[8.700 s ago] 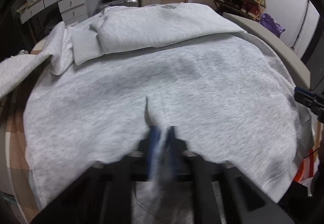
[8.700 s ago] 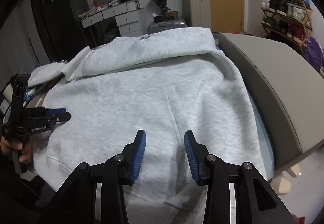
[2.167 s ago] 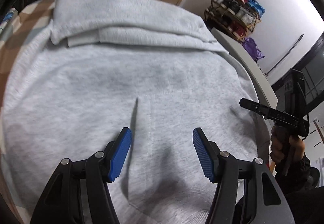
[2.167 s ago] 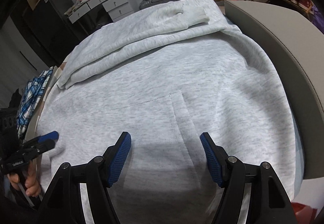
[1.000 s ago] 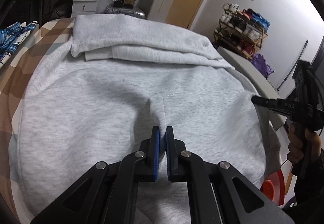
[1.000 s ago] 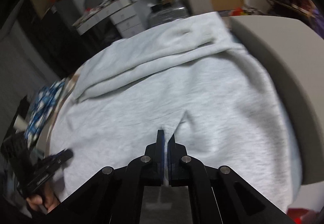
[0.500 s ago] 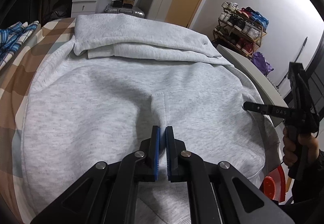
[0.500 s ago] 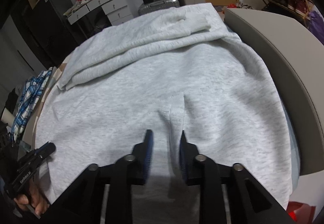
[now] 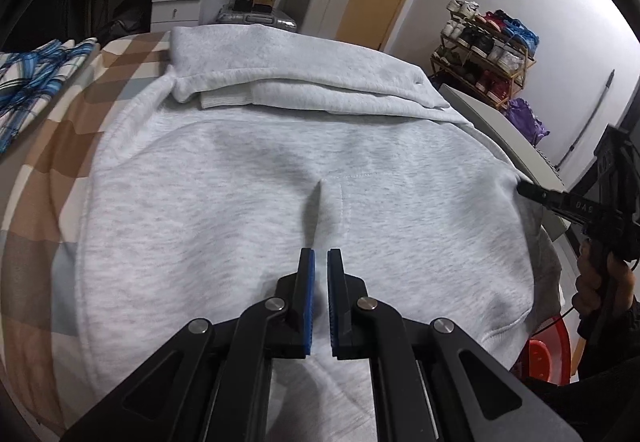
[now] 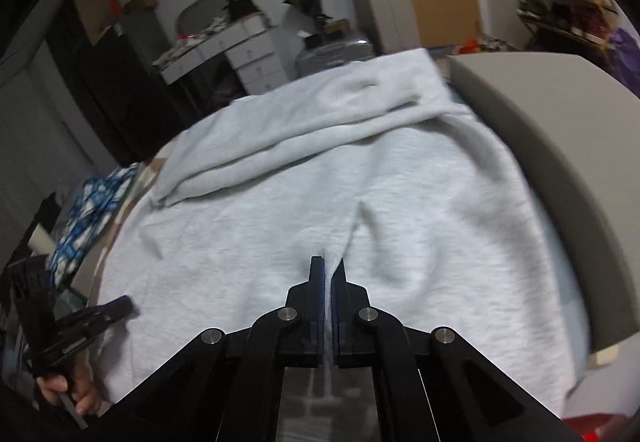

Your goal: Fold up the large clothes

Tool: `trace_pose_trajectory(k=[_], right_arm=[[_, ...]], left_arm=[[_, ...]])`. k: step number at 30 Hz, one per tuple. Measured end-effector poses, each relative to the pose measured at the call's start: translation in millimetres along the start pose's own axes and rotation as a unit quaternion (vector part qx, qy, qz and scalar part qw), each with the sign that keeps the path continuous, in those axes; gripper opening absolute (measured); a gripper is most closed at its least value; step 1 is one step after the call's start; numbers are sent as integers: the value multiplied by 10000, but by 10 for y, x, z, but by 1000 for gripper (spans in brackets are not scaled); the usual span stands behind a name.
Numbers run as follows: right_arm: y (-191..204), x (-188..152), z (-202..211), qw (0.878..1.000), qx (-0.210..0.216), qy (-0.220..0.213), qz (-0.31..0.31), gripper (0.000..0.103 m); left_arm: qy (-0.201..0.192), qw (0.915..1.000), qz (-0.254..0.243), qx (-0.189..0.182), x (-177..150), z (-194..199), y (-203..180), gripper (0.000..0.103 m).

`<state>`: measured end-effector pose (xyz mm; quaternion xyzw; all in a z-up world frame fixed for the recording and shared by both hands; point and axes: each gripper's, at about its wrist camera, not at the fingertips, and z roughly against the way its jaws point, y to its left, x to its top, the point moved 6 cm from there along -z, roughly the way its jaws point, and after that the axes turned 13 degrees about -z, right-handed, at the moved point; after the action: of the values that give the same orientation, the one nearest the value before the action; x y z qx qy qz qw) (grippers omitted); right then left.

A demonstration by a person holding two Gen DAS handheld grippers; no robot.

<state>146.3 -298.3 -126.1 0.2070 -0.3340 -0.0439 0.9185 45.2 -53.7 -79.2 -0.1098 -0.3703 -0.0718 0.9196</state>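
Checked bedding (image 9: 60, 130) is lying under a grey hoodie (image 9: 240, 182); left claw (image 9: 319, 262) and right claw (image 10: 329, 270) are each pinching a fabric ridge, jaws clamped narrow.

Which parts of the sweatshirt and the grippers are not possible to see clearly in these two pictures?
- Left wrist view: the near hem of the sweatshirt is hidden under the left gripper.
- Right wrist view: motion blur smears the folded sleeves; the right gripper covers the hem.
- Both views: fabric pinched between the fingers is hard to confirm.

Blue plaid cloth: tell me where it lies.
In the left wrist view the blue plaid cloth lies at the far left, on the checked bedcover beside the grey sweatshirt.
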Motion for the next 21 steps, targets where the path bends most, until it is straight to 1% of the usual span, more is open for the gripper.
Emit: trace_pose_trajectory(k=[1, 2, 4, 6, 7, 8, 9, 10, 11, 12, 14, 16, 18, 21], right_arm=[[-113, -47, -82, 9992, -344, 222, -36, 2], [-129, -89, -101, 9989, -326, 341, -80, 3], [-122, -123, -13, 9994, -268, 195, -104, 9], [-135, -148, 134, 9998, -32, 40, -179, 33], [-158, -158, 215, 9998, 32, -50, -199, 56], [-199, -156, 288, 9996, -7, -163, -224, 62], [-255, -155, 353, 9994, -78, -220, -251, 63], [-323, -165, 420, 9990, -170, -258, -311, 63], [-394, -171, 474, 9985, -245, -303, -387, 63], [-486, -180, 537, 9975, -336, -370, -503, 63], [-616, -187, 609, 9957, -450, -421, -698, 63], [-727, -227, 684, 9937, -513, -467, -882, 63], [-775, -249, 717, 9929, -510, -502, -955, 63], [-828, -267, 649, 9916, -714, -443, -980, 63]], left_arm=[[4, 10000, 43, 20, -21, 17, 38, 1], [1, 9999, 101, 48, -39, 47, 78, 1], [-52, 9997, 199, 151, -61, 140, 151, 1], [-162, 9989, 262, 363, -79, 289, 239, 2], [-178, 9985, 290, 429, -82, 322, 264, 2], [-201, 9980, 326, 502, -98, 376, 299, 5], [-235, 9974, 371, 567, -113, 435, 342, 16], [-277, 9966, 422, 646, -131, 483, 386, 36], [-317, 9959, 453, 713, -137, 503, 411, 45], [-360, 9953, 480, 754, -145, 520, 446, 52], [-343, 9947, 589, 769, -168, 508, 507, 52], [-110, 9945, 751, 726, -213, 407, 571, 52], [-22, 9940, 830, 714, -239, 353, 614, 52], [126, 9928, 877, 802, -298, 267, 660, 52]])
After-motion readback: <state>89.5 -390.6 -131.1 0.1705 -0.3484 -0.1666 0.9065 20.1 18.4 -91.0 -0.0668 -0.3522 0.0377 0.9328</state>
